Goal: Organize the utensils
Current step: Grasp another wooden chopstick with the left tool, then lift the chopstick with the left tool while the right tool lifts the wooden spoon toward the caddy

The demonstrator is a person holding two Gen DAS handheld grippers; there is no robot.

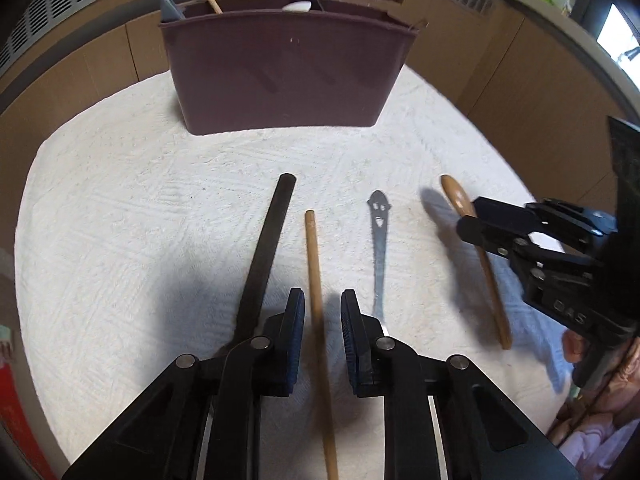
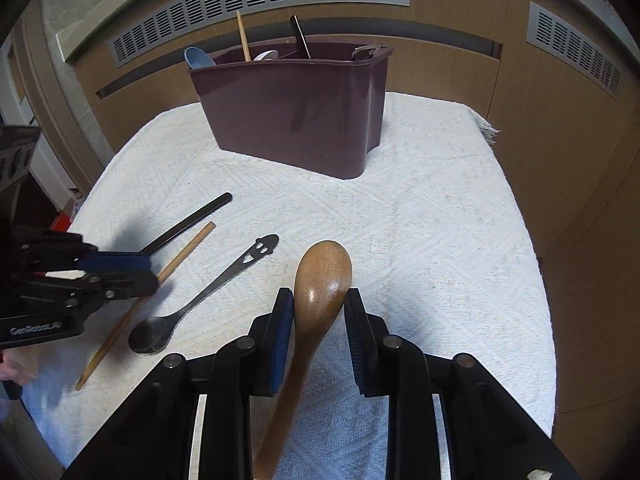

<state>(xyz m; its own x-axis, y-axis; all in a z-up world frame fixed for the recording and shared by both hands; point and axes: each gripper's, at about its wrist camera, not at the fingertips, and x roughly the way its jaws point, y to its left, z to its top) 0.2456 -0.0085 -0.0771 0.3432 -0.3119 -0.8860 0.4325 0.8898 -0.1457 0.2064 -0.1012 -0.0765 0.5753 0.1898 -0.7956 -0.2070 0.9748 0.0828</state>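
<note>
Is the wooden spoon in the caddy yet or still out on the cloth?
Out. The wooden spoon lies on the white cloth between the right tongs' open pads, short of the maroon caddy.

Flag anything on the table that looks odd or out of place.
Nothing is damaged or spilled. Four utensils lie loose on the white cloth instead of in the maroon caddy: black stick, wooden chopstick, smiley-handled metal spoon, wooden spoon.

A maroon caddy stands upright on the cloth, utensils poking out. Before it lie a black stick, a wooden stick, a steel spoon and a wooden spoon.
</note>
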